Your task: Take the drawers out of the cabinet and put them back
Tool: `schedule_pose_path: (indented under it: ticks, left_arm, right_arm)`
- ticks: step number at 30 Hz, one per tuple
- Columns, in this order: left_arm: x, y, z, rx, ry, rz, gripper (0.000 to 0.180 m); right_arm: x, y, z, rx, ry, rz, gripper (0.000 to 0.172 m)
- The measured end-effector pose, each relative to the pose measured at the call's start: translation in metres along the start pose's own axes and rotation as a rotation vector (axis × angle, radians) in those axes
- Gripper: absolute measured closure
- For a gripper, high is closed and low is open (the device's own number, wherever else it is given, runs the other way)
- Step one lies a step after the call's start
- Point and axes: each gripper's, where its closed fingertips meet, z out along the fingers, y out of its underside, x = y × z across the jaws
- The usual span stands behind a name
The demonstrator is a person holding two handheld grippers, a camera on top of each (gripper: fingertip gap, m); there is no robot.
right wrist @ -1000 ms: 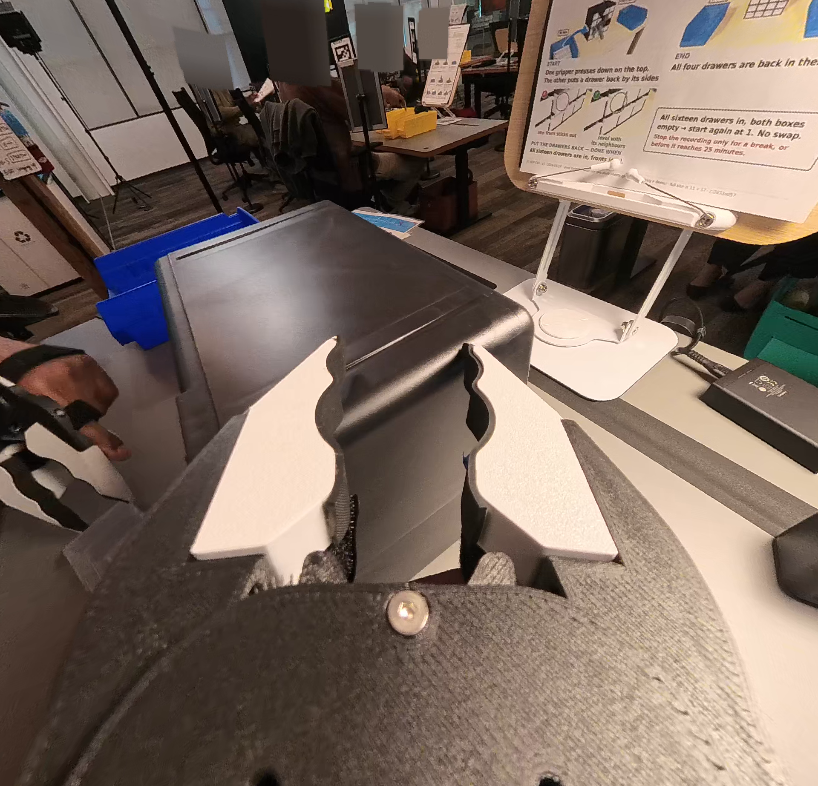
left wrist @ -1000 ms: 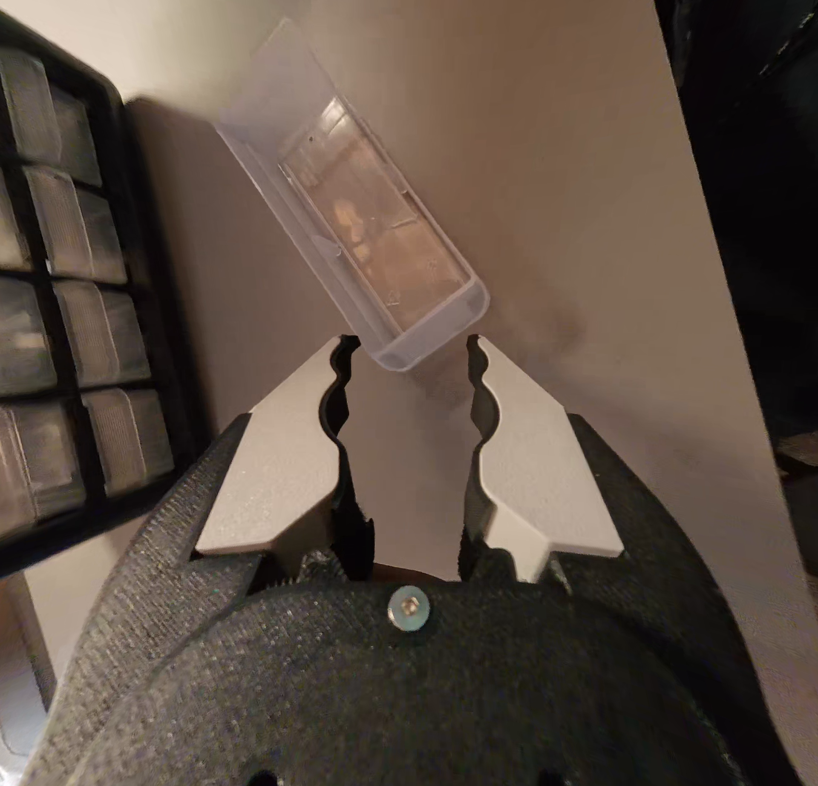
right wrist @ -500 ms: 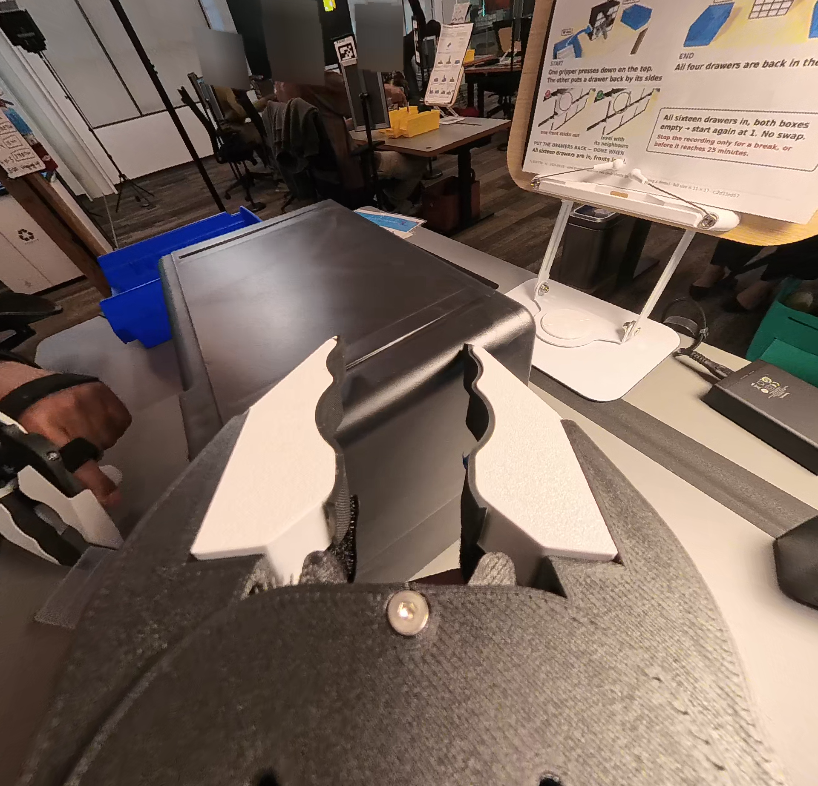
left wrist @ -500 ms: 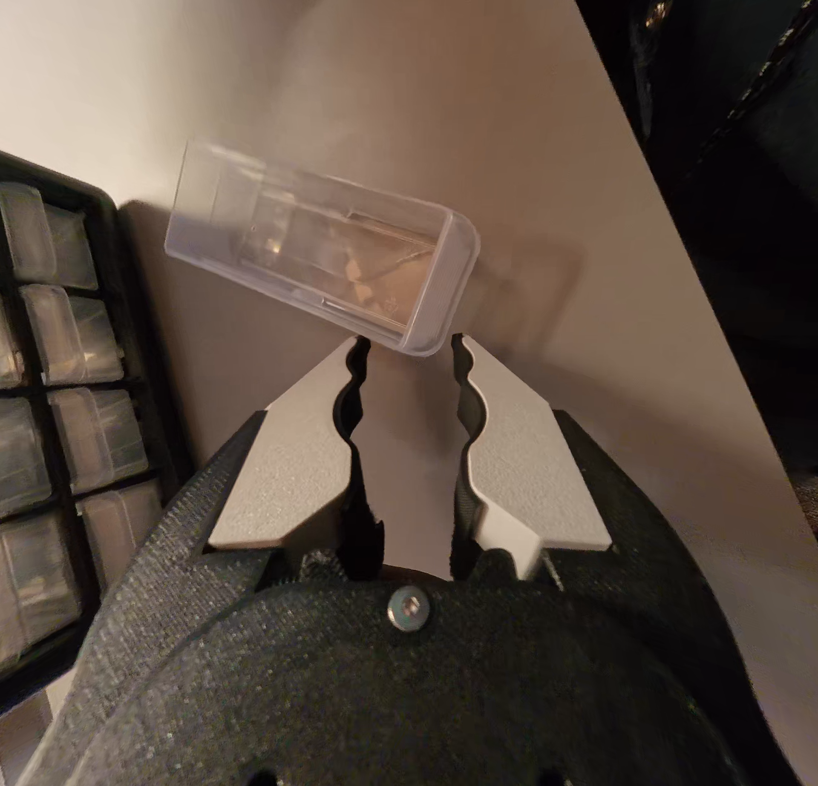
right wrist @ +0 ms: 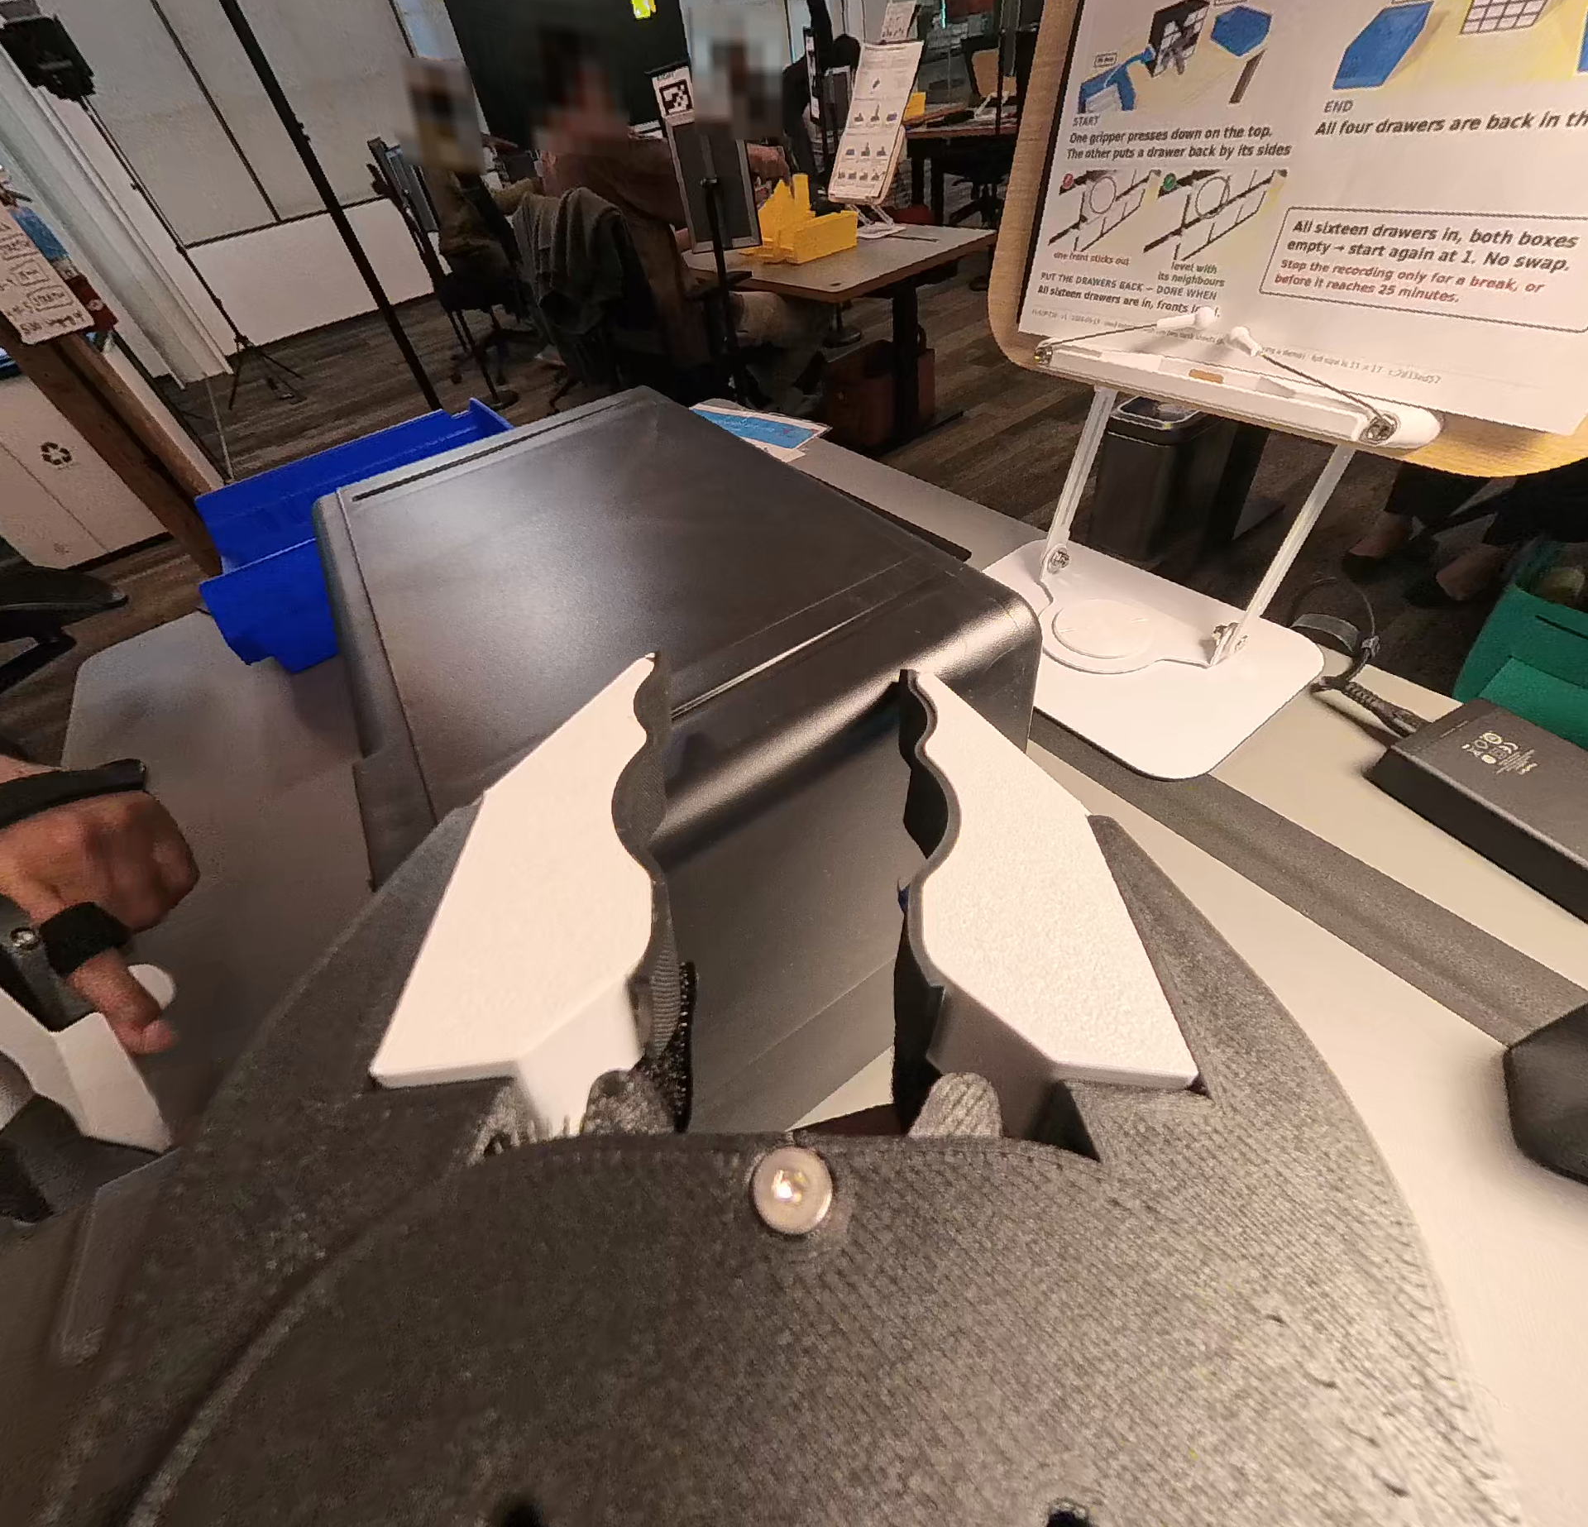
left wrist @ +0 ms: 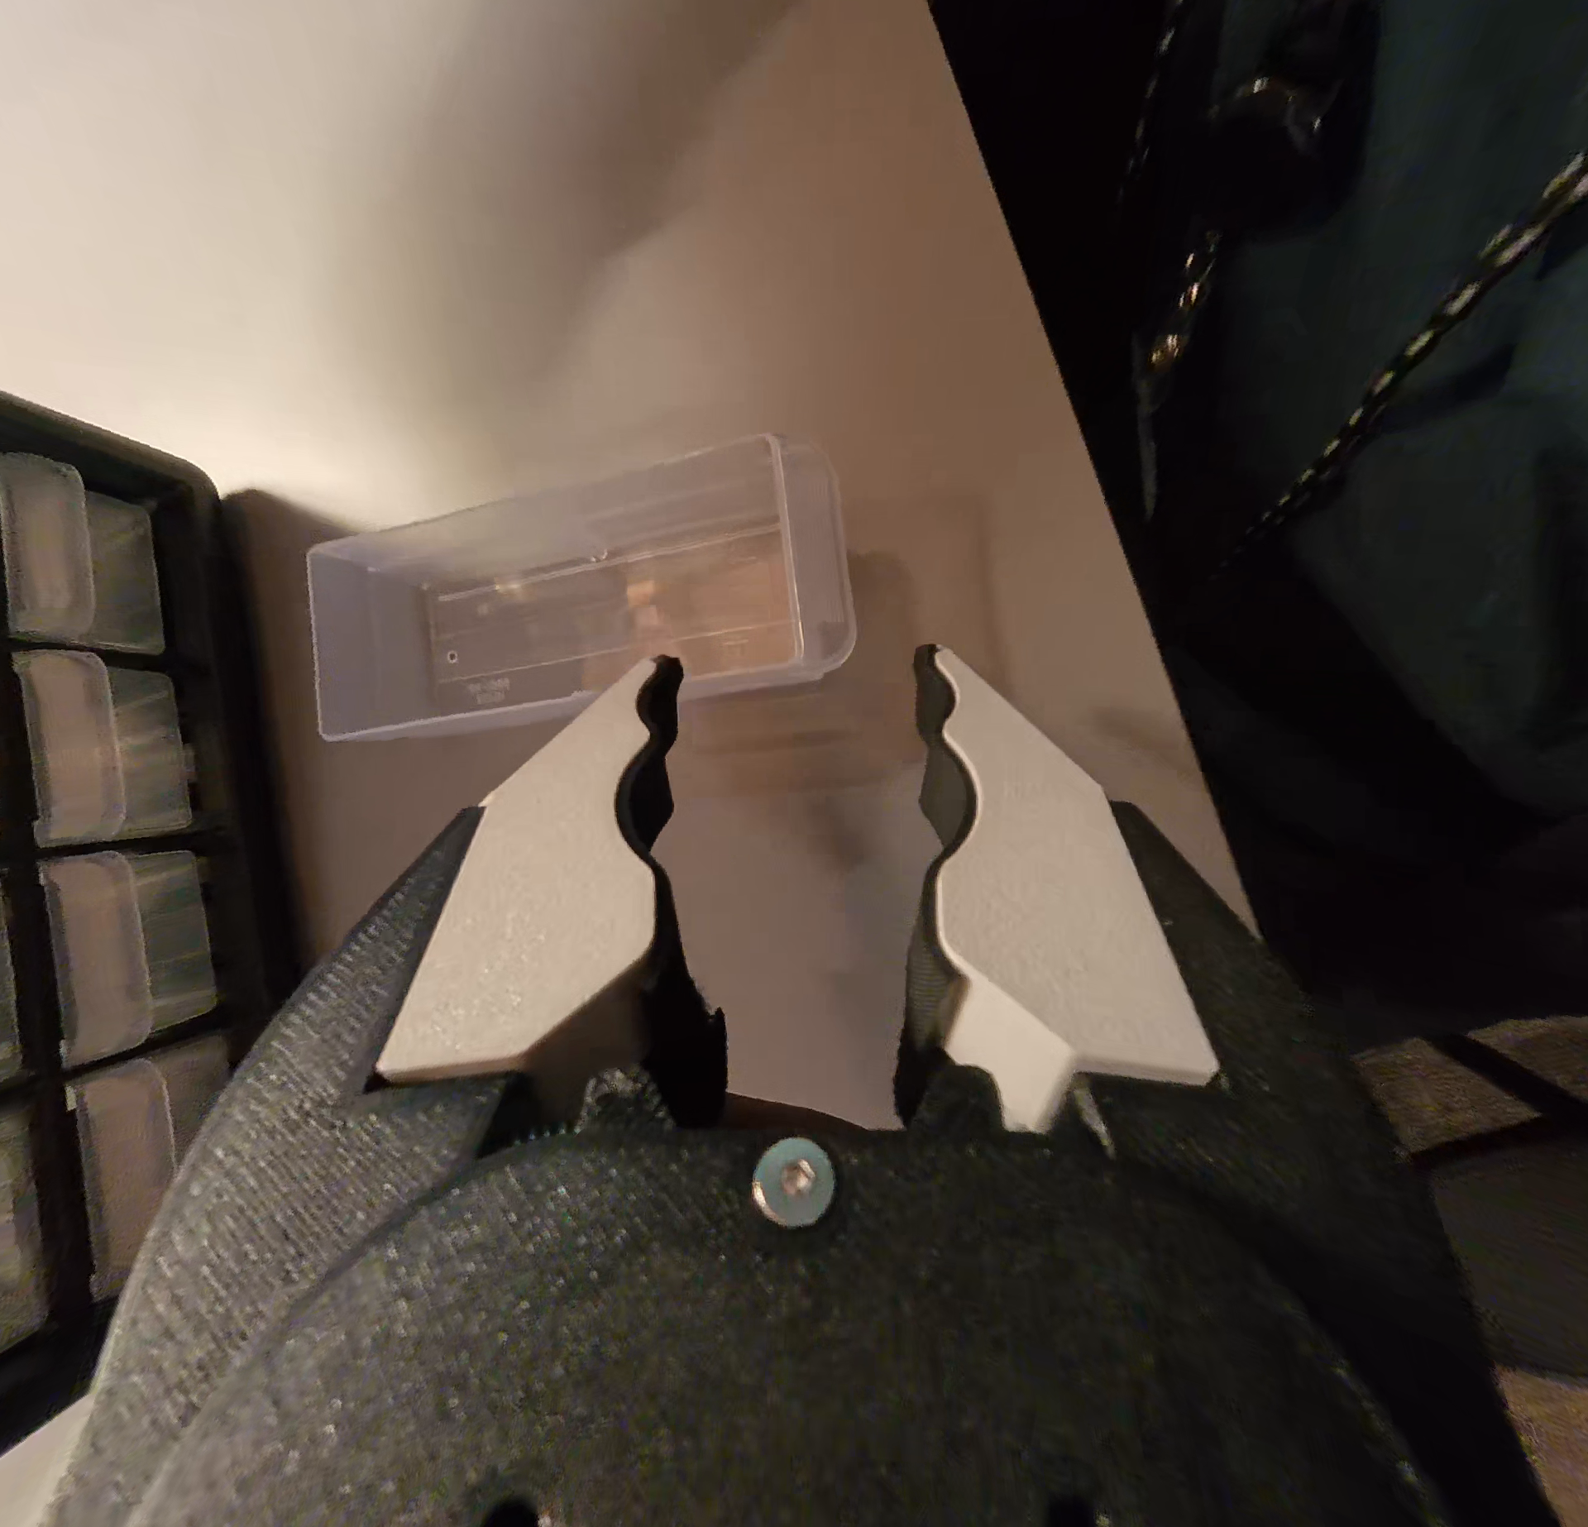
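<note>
A clear plastic drawer (left wrist: 584, 592) lies on its own on the pale table (left wrist: 516, 197), across the left wrist view. My left gripper (left wrist: 799, 669) is open and empty. Its left fingertip (left wrist: 636, 695) overlaps the drawer's near wall in the picture, and nothing stands between the pads. The black cabinet (left wrist: 112, 798), with several clear drawers in its slots, stands at the left edge. In the right wrist view my right gripper (right wrist: 778, 678) is open and empty at the front edge of the cabinet's black top (right wrist: 644, 558).
The left gripper's white finger (right wrist: 77, 1056) and the hand (right wrist: 94, 867) holding it show at the far left. A blue bin (right wrist: 284, 558) stands behind the cabinet. A white stand (right wrist: 1186, 669) with an instruction sheet and a black box (right wrist: 1495, 790) stand to the right. Dark clothing (left wrist: 1375, 540) lies past the table's right edge.
In the left wrist view the clear drawer has swung from a steep slant to lying almost level. The left jaws narrowed, then opened again with nothing between them. The right gripper has stayed put.
</note>
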Motion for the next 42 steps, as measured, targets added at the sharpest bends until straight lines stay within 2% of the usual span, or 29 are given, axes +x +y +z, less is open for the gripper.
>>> schedule_pose_path:
  ticks: [5,9,13,19,26,31,42]
  left_arm:
    - [0.001,-0.019,0.012,0.028,-0.024,-0.075,0.129]
    - [-0.002,0.007,0.033,-0.112,-0.102,0.031,0.14]
    - [-0.005,0.005,0.032,-0.092,-0.138,0.081,0.165]
    - [-0.021,-0.02,0.001,0.024,-0.166,0.092,0.166]
    - [-0.059,-0.05,-0.049,0.14,-0.186,0.068,0.166]
    - [-0.084,-0.053,-0.06,0.129,-0.13,0.047,0.166]
    - [-0.109,-0.05,-0.067,0.023,-0.013,0.006,0.165]
  right_arm:
    - [-0.001,0.0,0.0,0.0,0.0,-0.002,0.116]
    - [-0.001,0.0,0.0,-0.001,0.0,-0.003,0.116]
    - [-0.001,0.0,-0.001,-0.001,-0.004,-0.003,0.116]
    - [-0.002,0.0,0.0,-0.001,-0.003,-0.004,0.116]
    - [-0.003,0.0,0.0,-0.001,-0.003,-0.005,0.116]
    - [-0.002,0.0,-0.001,-0.002,-0.005,-0.005,0.116]
    - [-0.001,0.0,-0.001,0.001,-0.014,0.005,0.116]
